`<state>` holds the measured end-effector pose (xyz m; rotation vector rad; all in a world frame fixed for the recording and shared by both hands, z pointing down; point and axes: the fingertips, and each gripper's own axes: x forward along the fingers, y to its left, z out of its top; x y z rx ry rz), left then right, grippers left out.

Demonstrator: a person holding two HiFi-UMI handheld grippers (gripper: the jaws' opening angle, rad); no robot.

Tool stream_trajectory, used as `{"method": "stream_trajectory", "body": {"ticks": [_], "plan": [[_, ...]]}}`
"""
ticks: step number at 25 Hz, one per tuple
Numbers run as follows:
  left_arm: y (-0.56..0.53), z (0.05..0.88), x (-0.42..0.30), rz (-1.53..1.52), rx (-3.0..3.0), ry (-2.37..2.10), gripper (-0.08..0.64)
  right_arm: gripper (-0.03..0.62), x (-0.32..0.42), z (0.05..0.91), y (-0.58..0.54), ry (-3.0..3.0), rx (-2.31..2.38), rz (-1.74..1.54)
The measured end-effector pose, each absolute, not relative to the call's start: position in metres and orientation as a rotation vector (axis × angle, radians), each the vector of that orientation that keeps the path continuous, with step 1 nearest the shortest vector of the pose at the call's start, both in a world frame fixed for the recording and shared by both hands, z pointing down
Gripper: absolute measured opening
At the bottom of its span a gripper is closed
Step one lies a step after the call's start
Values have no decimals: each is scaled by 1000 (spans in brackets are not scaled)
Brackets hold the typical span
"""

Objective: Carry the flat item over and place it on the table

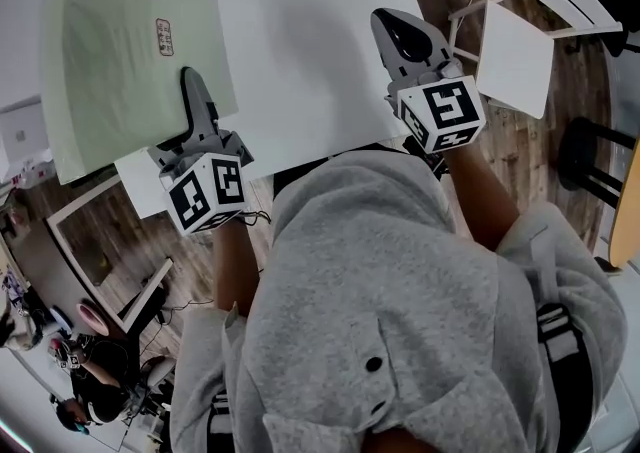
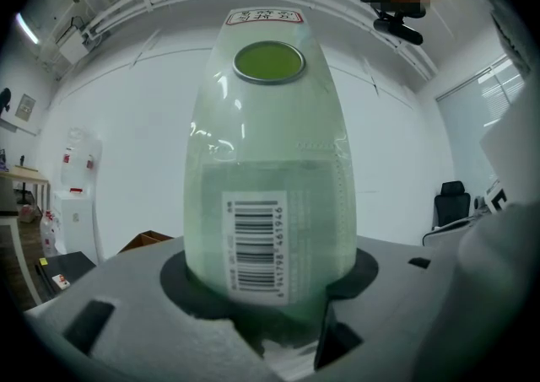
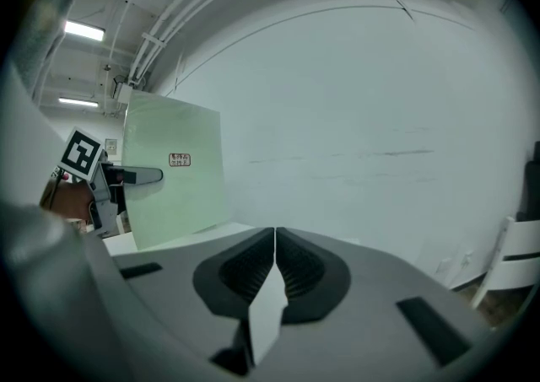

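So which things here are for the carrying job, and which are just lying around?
For the job:
- green pack, held in the left claw
- white table, where the pack goes

Just lying about:
- white chair
- black stool

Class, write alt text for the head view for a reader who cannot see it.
From above, a person in a grey hooded top holds two grippers: the left gripper clamps a pale green flat item, the right gripper pinches the edge of a large white panel. A white chair stands on wooden floor.
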<state>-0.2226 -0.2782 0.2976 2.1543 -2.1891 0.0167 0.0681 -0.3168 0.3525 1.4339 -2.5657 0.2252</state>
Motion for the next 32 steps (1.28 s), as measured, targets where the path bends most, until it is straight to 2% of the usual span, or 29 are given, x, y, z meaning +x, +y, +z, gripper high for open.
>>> {"method": "stream_trajectory", "body": {"ticks": [32], "plan": [[-358, 353, -263, 105, 2159, -2145, 273, 28, 59, 385, -347, -2411, 1473, 321]]}}
